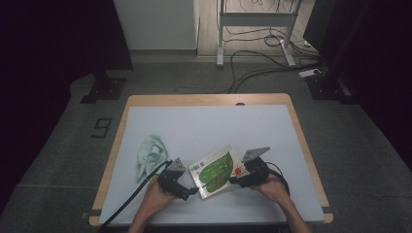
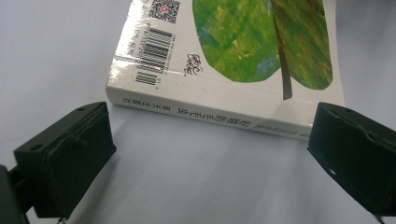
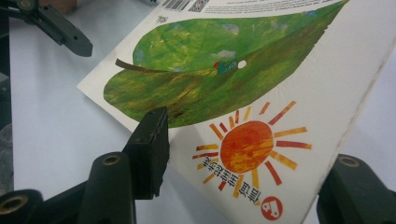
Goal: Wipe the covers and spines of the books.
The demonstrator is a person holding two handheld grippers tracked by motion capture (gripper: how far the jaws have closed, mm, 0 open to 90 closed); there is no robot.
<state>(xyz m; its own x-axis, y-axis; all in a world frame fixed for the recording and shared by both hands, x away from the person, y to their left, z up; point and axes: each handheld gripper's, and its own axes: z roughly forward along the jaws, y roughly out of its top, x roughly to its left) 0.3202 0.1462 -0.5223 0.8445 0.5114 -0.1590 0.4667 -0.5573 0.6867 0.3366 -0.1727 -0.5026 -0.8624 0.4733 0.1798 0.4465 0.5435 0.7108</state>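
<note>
A hardback picture book [image 1: 218,170] with a green leaf and an orange sun on its cover lies on the white mat [image 1: 204,126] near the front edge. My left gripper [image 1: 194,191] is just off the spine [image 2: 210,114]. Its jaws [image 2: 210,154] stand wide open with bare mat between them. My right gripper [image 1: 234,180] is at the book's sun corner [image 3: 247,149]. One pad rests against the cover's edge and the other jaw sits at the opposite edge of that corner. That side of the cover looks slightly raised. The left gripper [image 3: 56,25] shows beyond the book.
A crumpled pale green cloth [image 1: 150,153] lies on the mat to the left of the left hand. The wooden table edge [image 1: 301,136] frames the mat. Cables [image 1: 257,63] and a desk frame [image 1: 252,19] are on the floor beyond the table.
</note>
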